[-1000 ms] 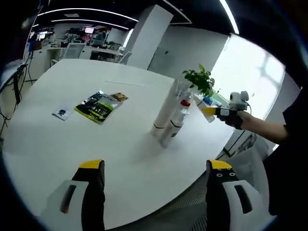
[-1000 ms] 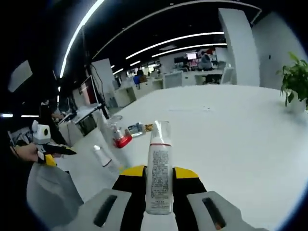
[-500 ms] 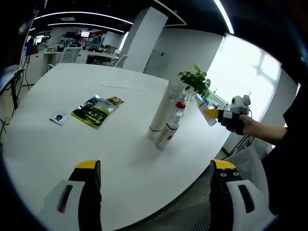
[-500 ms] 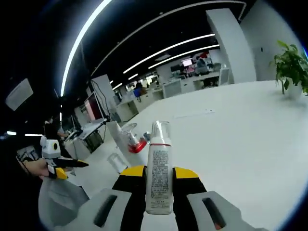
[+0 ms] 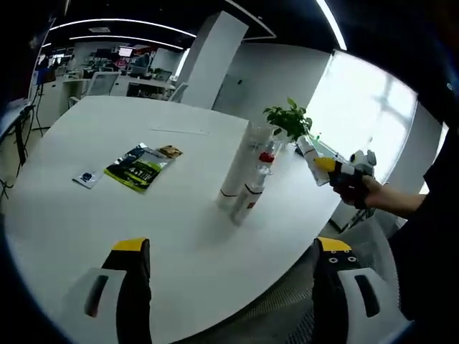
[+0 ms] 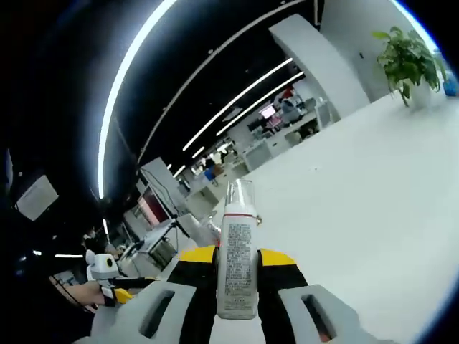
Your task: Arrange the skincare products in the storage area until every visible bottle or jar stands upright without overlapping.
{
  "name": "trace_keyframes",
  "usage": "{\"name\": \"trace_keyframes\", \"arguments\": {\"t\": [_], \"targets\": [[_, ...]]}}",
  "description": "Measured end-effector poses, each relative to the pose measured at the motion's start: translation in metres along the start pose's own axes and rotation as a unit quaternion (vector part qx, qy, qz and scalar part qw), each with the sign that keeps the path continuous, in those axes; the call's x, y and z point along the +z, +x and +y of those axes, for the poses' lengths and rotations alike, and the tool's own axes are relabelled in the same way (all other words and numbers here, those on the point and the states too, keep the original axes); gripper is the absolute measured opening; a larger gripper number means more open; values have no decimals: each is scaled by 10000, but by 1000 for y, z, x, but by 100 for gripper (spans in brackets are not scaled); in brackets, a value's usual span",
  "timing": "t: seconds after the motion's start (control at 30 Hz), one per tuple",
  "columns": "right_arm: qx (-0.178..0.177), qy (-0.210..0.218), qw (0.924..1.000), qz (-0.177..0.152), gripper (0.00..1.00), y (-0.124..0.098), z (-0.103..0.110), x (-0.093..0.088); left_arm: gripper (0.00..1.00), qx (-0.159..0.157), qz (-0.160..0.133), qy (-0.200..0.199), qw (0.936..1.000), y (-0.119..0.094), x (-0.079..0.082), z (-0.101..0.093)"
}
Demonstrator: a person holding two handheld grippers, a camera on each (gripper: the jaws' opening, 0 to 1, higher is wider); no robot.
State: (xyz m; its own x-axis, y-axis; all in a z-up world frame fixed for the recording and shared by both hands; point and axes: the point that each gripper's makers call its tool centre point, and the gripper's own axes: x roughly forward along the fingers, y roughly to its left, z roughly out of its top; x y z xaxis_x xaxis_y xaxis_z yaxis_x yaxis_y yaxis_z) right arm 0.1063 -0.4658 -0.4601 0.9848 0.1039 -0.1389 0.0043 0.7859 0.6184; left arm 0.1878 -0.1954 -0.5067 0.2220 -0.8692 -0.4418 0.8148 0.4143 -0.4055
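Observation:
My right gripper [image 6: 237,255] is shut on a white spray bottle [image 6: 237,266] with a clear cap and a red ring, held above the white table [image 6: 358,208]. In the left gripper view that gripper [image 5: 328,165] hovers off the table's right edge with the bottle [image 5: 308,151] slanting up and left. Near the table's middle stand a tall white tube [image 5: 237,172], a clear bottle with a red cap [image 5: 266,155] and a shorter white bottle [image 5: 244,203], close together. My left gripper [image 5: 232,246] is wide open over the table's near edge, holding nothing.
A green foil packet [image 5: 136,165] and a small white sachet [image 5: 87,177] lie flat on the left of the table. A potted plant [image 5: 290,119] stands at the far edge behind the bottles. Office desks and a white pillar lie beyond. A hand holds the left gripper [image 6: 115,294].
The right gripper has shifted slightly right and tilted, so the bottle it holds now slants more. Its view points higher. The left gripper stays open and barely moved.

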Motion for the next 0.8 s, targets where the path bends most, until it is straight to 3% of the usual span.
{"name": "trace_keyframes", "arguments": {"t": [0.23,0.37,0.47,0.6,0.8], "targets": [[626,445,9969,-167,10,0,28,-2,87,-67,-197,-181,9996,-2,6,-1],[974,477,9940,-107,10,1,43,-5,87,-166,-231,-277,9992,-3,8,-4],[1242,437,9913,-69,10,4,56,-6,88,-278,-411,-548,9973,-5,14,-6],[1549,616,9859,-128,10,6,71,-3,89,-301,-313,-410,9982,-5,15,-6],[2003,844,9760,-106,10,8,94,0,90,-551,-388,-358,9971,-6,30,-29]]}}
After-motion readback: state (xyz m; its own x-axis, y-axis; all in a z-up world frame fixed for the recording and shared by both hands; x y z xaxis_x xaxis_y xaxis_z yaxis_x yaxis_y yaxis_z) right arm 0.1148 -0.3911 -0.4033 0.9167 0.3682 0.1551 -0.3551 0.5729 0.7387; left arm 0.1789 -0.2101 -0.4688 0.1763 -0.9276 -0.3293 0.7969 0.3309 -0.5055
